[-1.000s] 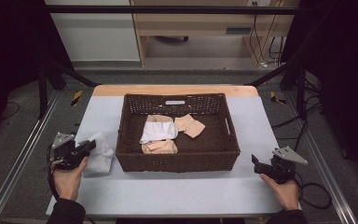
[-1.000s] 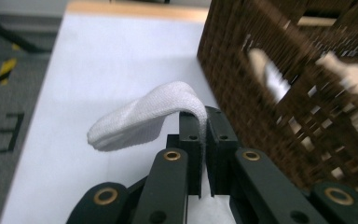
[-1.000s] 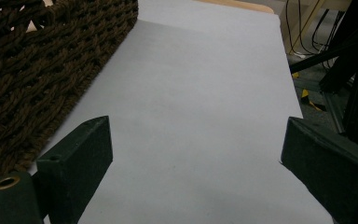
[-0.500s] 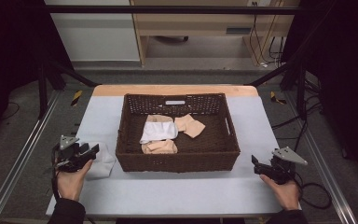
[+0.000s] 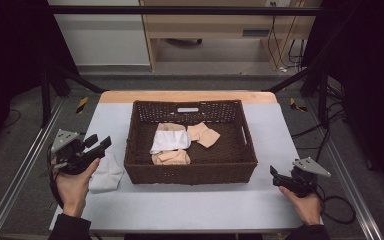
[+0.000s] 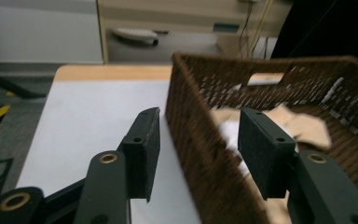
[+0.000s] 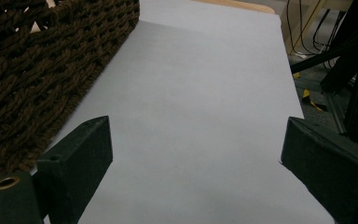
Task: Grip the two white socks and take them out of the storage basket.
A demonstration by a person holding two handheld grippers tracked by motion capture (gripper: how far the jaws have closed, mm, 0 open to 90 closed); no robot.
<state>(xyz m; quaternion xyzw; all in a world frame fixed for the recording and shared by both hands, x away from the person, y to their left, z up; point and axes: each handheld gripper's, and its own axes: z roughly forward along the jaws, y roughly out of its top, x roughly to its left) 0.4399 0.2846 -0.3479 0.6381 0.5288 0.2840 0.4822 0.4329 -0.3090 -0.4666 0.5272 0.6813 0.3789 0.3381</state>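
My left gripper, lower left of frame: jaws just opened, nothing between, white cloth released on bench beside basket. Next: clear basket wall, pick next cloth inside. Right gripper, lower right: jaws apart, idle.

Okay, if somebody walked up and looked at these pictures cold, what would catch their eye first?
Probably the dark wicker basket in the middle of the table, with white and tan cloths lying in it. Next, the white cloth on the table left of the basket, beside the left gripper, whose jaws have just been opening with nothing between them. The right gripper rests open at the near right.
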